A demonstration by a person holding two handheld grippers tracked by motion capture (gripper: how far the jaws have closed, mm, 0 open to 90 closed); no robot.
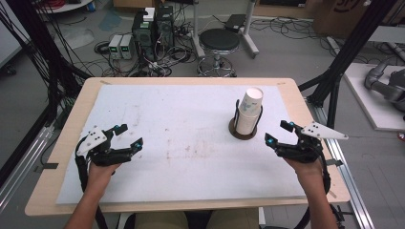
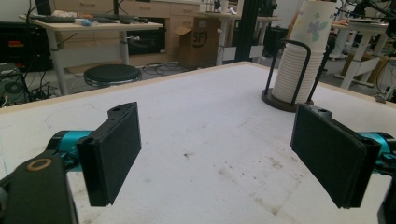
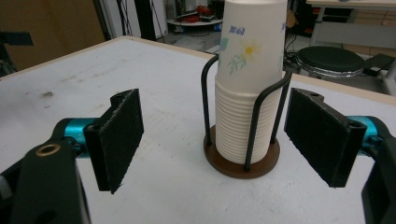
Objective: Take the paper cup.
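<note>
The right gripper (image 1: 280, 133) has its jaws spread wide with nothing between them, and it sits near the stack of paper cups (image 1: 250, 112). The left gripper (image 1: 129, 135) is spread wide too, holding nothing, far from the cups. The cups stand upright in a black wire holder (image 3: 243, 140) on the white table (image 1: 191, 119). A black stool (image 1: 218, 40) stands behind the table.

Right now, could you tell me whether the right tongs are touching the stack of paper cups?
Apart. In the high view, the right tongs sit open beside the stack of paper cups, with white table cover showing between them.
</note>
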